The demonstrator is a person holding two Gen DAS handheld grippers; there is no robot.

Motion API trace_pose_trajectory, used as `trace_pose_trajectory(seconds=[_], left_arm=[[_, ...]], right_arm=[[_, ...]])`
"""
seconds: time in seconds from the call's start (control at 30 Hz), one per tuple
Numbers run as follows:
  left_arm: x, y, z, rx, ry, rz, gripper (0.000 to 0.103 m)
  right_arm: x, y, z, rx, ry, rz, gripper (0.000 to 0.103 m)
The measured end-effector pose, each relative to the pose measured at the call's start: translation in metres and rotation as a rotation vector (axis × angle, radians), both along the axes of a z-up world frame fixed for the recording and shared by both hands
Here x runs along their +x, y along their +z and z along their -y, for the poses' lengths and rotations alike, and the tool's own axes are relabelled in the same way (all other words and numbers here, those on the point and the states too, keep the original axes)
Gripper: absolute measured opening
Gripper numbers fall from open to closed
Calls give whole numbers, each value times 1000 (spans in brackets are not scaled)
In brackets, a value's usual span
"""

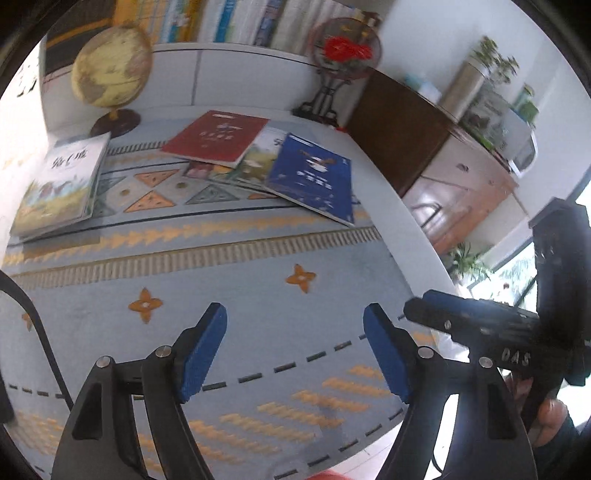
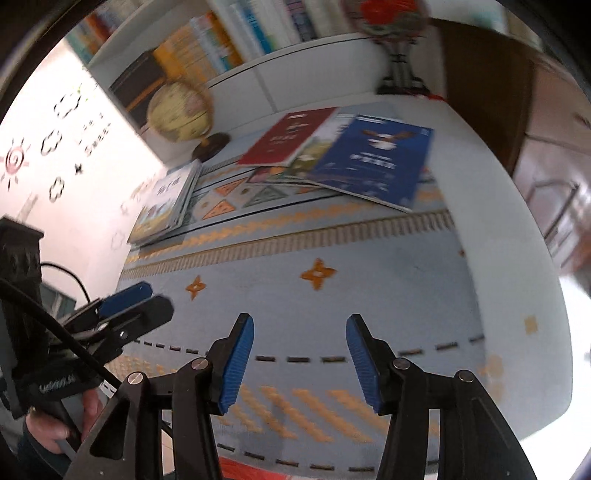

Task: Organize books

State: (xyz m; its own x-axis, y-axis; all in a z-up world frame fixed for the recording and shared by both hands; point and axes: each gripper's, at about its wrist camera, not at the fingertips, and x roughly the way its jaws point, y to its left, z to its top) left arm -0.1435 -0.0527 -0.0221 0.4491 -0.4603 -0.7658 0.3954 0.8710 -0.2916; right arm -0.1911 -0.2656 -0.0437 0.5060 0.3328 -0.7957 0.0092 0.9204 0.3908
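Observation:
A blue book (image 1: 312, 177) lies on top of a loose pile with a red book (image 1: 216, 136) and a green-covered book (image 1: 258, 155) at the far side of the patterned table mat (image 1: 221, 266). A picture book (image 1: 59, 184) lies apart at the far left. The same blue book (image 2: 373, 162), red book (image 2: 291, 136) and picture book (image 2: 166, 203) show in the right wrist view. My left gripper (image 1: 295, 350) is open and empty over the near mat. My right gripper (image 2: 299, 358) is open and empty, also near. Each gripper shows in the other's view, the right gripper (image 1: 480, 325) and the left gripper (image 2: 125, 306).
A globe (image 1: 110, 70) stands at the back left and a round ornament on a black stand (image 1: 343, 55) at the back right. A bookshelf (image 1: 229, 22) runs behind. A dark wooden cabinet (image 1: 399, 125) stands right of the table. A wall is on the left.

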Motion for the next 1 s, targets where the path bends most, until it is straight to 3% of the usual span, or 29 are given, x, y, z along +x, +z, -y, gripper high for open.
trace_pose_trajectory(seconds=[0.13, 0.3, 0.53, 0.63, 0.67, 0.9, 1.0], left_arm=[[8, 5, 9, 14, -27, 30, 75], [42, -4, 24, 28, -84, 27, 69], [136, -20, 49, 24, -163, -11, 69], [181, -36, 62, 22, -208, -44, 69], [196, -44, 68, 27, -215, -55, 69], [244, -83, 92, 24, -252, -117, 48], [251, -95, 100, 16, -266, -146, 46]], right_arm=[[4, -10, 22, 80, -65, -18, 51], [26, -21, 34, 50, -139, -34, 51], [94, -35, 63, 8, -257, -58, 50], [129, -51, 74, 38, -282, -85, 35], [138, -55, 76, 33, -289, -93, 35], [183, -79, 88, -28, -322, -157, 35], [191, -88, 93, -45, -334, -183, 35]])
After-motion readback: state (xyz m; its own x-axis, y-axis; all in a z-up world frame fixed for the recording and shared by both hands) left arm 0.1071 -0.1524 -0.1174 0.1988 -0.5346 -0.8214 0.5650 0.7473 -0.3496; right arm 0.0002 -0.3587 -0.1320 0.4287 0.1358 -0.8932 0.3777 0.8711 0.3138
